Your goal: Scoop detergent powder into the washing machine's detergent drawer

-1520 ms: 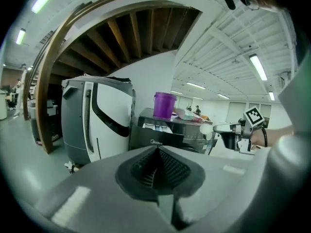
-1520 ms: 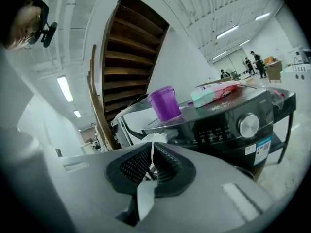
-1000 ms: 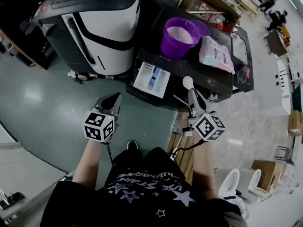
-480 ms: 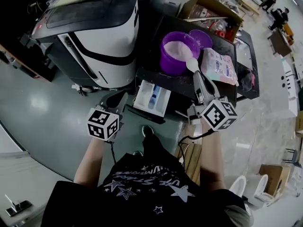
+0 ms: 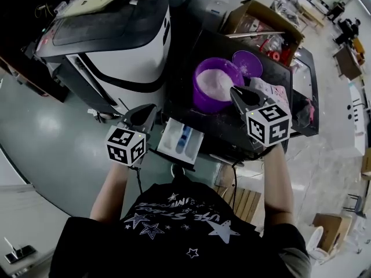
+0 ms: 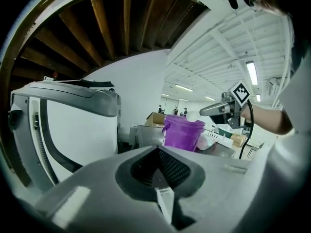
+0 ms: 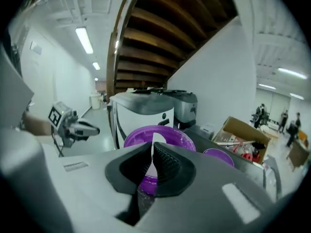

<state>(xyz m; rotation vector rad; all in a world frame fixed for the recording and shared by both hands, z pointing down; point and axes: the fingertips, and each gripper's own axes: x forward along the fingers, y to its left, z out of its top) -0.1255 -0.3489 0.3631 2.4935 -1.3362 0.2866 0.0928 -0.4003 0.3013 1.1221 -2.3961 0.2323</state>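
- Pinching the scoop (image 6: 191, 115) in the right gripper (image 5: 236, 92), jaws clamped on its thin white handle, that sliver showing right between the pads in the right gripper view.
- Hanging the scoop's bowl just over the rim of the tub (image 5: 202, 100), above the powder (image 5: 217, 83). Judging this as the dip-in step, with the carry to the drawer not yet begun.
- Angling the right gripper forward and down, likely so the bowl can bite into the powder rather than skate across it.
- Parking the left gripper (image 5: 146, 113) low and well apart from the tub, jaws pressed together on nothing, probably to leave the scoop's path free.
- Finding the drawer (image 5: 171, 141) between the two grippers, below the front of the table (image 5: 293, 68) and beside the machine (image 5: 124, 57), open side up with a blue insert showing. Sitting that near the tub, looking set up for a short carry and less chance of a spill.
- Spotting the purple lid (image 5: 248, 62) lying off behind the tub, so the powder is open for scooping, and a pouch (image 5: 272, 91) just beside the tub, partly hidden by the right gripper.
- Hunting for writing now: pouch print too small to read, no brand showing on the machine, cubes bearing only black-and-white squares.
- Catching lettering among stars on the shirt (image 5: 174, 230), appearing upside down and not reading cleanly.
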